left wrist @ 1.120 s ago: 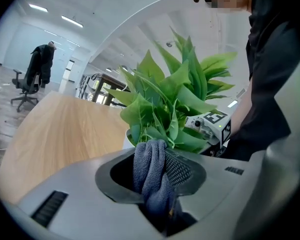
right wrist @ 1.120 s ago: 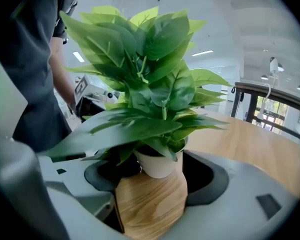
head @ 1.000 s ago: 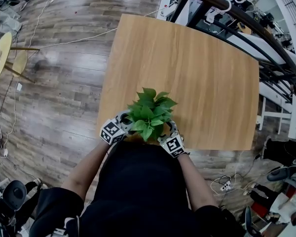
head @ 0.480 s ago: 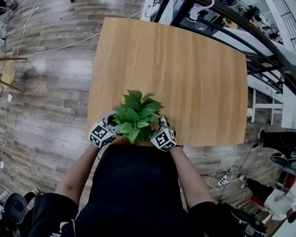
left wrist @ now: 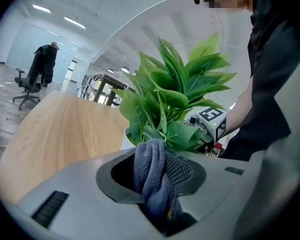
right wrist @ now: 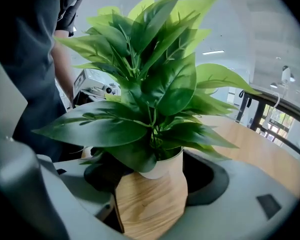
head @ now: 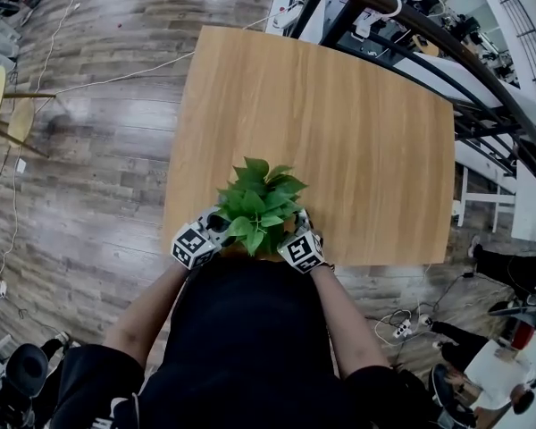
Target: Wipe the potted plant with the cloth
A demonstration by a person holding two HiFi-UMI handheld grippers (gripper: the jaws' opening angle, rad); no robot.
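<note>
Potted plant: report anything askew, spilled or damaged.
Nothing stands out. The potted plant looks upright on the table, leaves intact, no soil spilled. It does sit close to the near edge.

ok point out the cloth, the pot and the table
cloth (left wrist: 152,176): left gripper view, on the grey fold sticking up between the jaws.
pot (right wrist: 162,167): right gripper view, on its white wall near the rim.
table (head: 339,132): head view, on the bare middle of the wooden top.
</note>
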